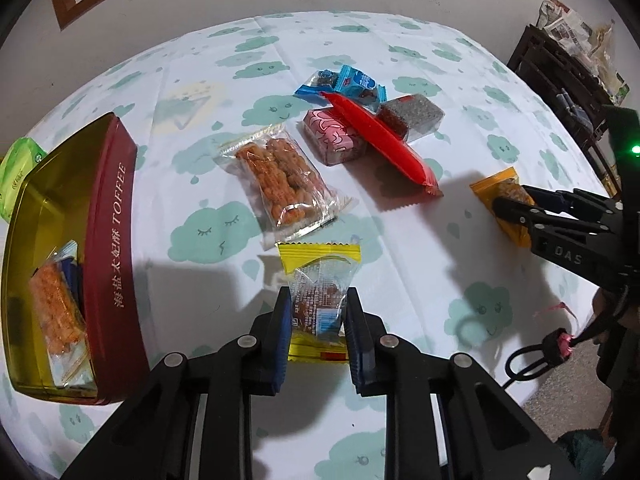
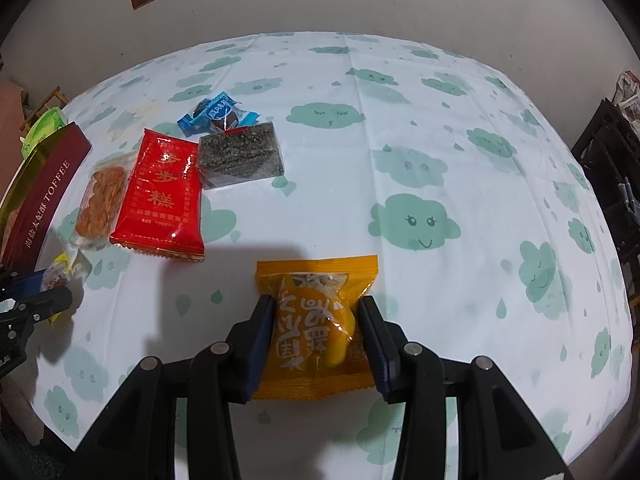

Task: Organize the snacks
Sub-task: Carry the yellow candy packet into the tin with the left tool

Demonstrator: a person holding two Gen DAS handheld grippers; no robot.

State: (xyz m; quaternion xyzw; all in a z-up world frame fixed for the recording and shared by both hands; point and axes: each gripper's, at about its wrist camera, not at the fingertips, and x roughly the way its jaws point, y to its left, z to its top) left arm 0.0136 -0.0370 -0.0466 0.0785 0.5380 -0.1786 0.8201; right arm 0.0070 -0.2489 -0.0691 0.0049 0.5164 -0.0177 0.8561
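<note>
My left gripper (image 1: 318, 300) is shut on a yellow-edged clear snack packet (image 1: 316, 276), holding it just above the tablecloth. To its left stands an open red TOFFEE tin (image 1: 116, 240) with a gold inside, and an orange cracker packet (image 1: 56, 312) lies in it. My right gripper (image 2: 316, 308) is shut on an orange snack packet (image 2: 316, 328), its blue pads pressing both sides. In the left wrist view the right gripper (image 1: 512, 198) sits at the right with that orange packet (image 1: 492, 192). The left gripper (image 2: 52, 286) shows at the left edge of the right wrist view.
Loose snacks lie mid-table: a clear cracker packet (image 1: 280, 176), a red packet (image 1: 380, 140), a pink packet (image 1: 332, 136), a dark sesame block (image 1: 412, 114) and blue candies (image 1: 344, 84). A green packet (image 1: 20, 164) lies behind the tin. A dark wooden shelf (image 1: 560, 76) stands past the table's right edge.
</note>
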